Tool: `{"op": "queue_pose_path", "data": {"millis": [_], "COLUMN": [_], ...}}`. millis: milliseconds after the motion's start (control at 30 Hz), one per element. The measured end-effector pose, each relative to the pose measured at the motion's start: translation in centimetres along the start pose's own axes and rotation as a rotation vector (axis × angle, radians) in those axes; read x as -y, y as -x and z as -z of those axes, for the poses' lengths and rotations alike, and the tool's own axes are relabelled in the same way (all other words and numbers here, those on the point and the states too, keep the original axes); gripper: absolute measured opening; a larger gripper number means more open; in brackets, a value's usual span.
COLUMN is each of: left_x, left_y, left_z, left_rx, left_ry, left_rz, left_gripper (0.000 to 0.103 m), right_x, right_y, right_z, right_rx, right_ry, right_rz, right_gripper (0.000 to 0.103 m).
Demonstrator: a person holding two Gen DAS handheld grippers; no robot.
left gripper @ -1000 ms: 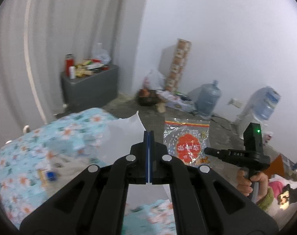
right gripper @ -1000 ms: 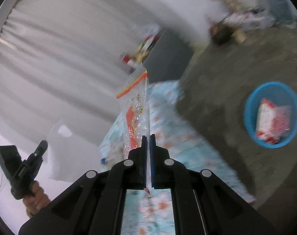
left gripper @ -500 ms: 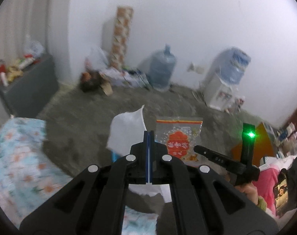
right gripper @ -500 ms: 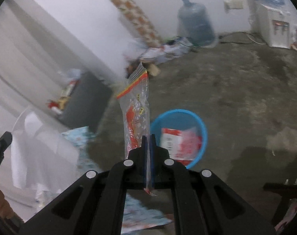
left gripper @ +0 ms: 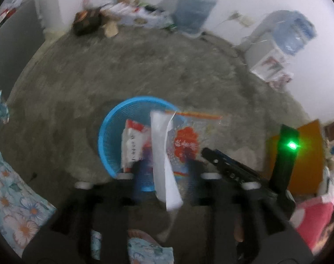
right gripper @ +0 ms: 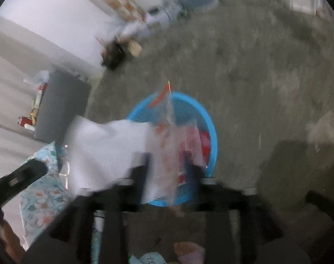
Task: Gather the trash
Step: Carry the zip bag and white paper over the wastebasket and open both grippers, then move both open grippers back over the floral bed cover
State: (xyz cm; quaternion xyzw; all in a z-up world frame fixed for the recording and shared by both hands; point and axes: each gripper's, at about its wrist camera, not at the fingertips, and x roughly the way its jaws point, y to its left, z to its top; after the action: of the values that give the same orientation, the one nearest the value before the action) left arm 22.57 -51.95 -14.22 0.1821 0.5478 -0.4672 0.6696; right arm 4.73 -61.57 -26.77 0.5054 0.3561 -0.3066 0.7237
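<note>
- Above the blue basket (left gripper: 107, 132), I have both grippers tipped down; their jaws have just been opening.
- Left gripper (left gripper: 164, 171) stands spread, the limp white paper (left gripper: 162, 151) loose between its fingers.
- Right gripper (right gripper: 167, 171) stands spread too, the crinkly clear printed bag (right gripper: 167, 132) slipping free.
- Best hold both over the mesh bowl, where one wrapper (left gripper: 131, 145) already lies, until the light pieces fall inside.

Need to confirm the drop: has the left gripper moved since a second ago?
Yes. The left gripper swung from over the floral bedding to above the blue basket, and its jaws have just been opening, white paper between them.
</note>
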Motion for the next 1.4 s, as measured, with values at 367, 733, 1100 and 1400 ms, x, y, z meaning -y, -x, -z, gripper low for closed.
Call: {"op": "queue_pose_path", "data": {"millis": [367,733,1100,1400], "left_x": [-1.1,-0.7,-6.8,-11.8], "left_y": [6.8,25.3,39.0,44.9], "left_z": [1.0,9.5,27.3,40.1], "left_rx": [0.067,0.292,0.542,0.688], "left_ry": [0.014,0.005,0.284,0.58], "left_rz": [-0.114,-0.124,-0.294,-0.418], "left_gripper": [0.06,0.08,0.083,0.083], "right_x": [2.1,-8.5,-23.6,-29.0], "right_y": [-0.3,12.3,21.0,20.6], "right_z": [1.9,6.8,17.2,26.0], "right_rx": [-0.016,0.107,0.141,0.124], "right_ry": [-0.074,0.181,0.675,0.936], "right_rz": [0.068,-0.045,-0.169,-0.007], "right_gripper": [0.055,0.07,0.089,0.091]}}
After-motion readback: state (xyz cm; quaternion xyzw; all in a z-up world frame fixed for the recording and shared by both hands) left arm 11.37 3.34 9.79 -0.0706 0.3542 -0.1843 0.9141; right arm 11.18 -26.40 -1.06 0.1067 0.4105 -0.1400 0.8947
